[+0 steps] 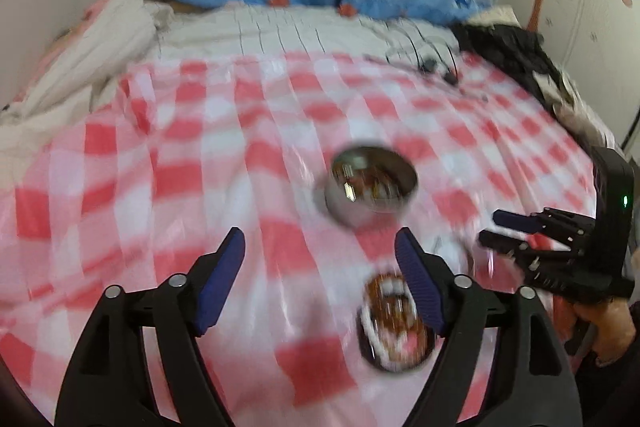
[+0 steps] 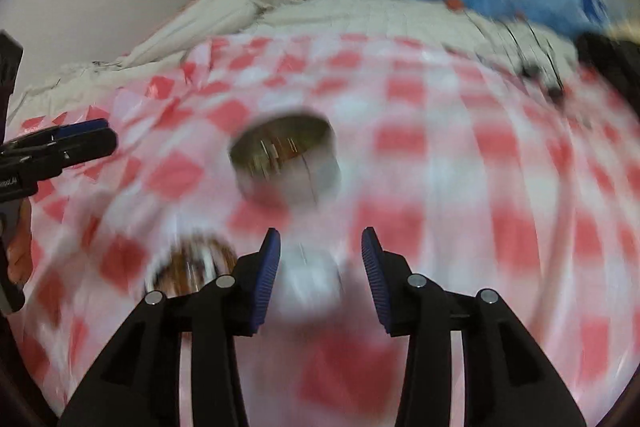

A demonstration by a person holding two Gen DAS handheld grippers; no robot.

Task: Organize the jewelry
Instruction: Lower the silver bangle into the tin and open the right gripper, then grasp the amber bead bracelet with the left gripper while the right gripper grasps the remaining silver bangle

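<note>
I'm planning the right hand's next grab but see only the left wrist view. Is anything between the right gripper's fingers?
Observer: Yes. In the right wrist view a blurred white object lies on the checked cloth between the fingers of the right gripper. The jaws are open and the pads are clear of it.
Operator: What is straight ahead of it?
Observer: The open metal tin, beyond the white object and slightly left.
Operator: And the brown beaded piece?
Observer: The brown beaded piece sits outside the jaws, on their left, partly hidden by that finger.
</note>
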